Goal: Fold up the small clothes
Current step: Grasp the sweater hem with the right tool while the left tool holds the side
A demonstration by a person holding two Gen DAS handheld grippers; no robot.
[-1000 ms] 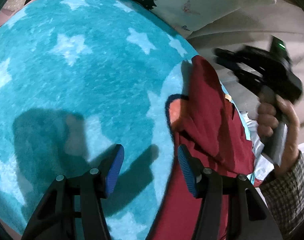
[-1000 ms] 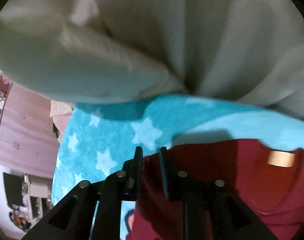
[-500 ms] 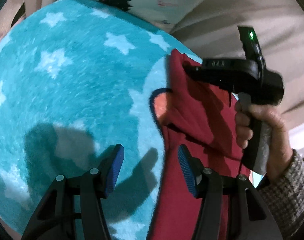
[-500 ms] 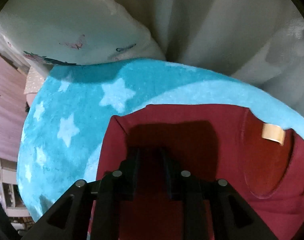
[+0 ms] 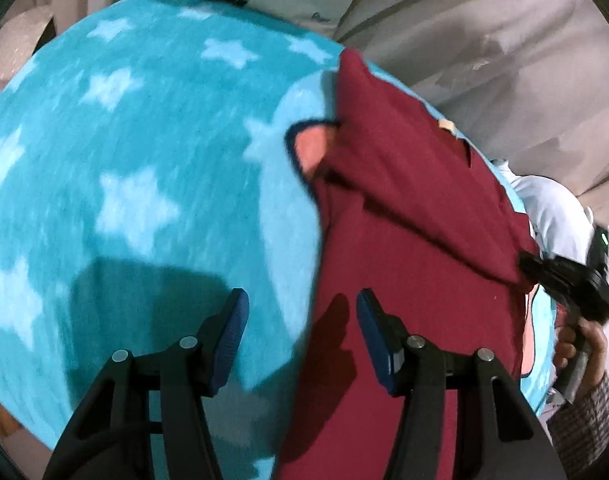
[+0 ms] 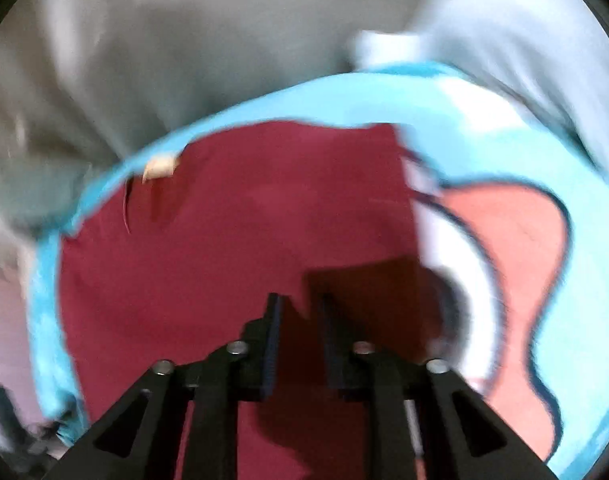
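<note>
Left wrist view: left tool [image 5: 300, 332] half open, empty, astride maroon shirt [image 5: 416, 280] edge.
Right tool [image 6: 298, 340]: jaws just closing, nearly shut, nothing visibly between them.
Technique: pin fold, square edges, smooth the folded flap.

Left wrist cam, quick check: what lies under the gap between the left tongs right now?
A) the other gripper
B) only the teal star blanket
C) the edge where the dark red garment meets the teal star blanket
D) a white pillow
C: in the left wrist view the left tongs stand open over the dark red cotton garment's left edge, with the teal fleece blanket with pale stars showing beside it.
</note>
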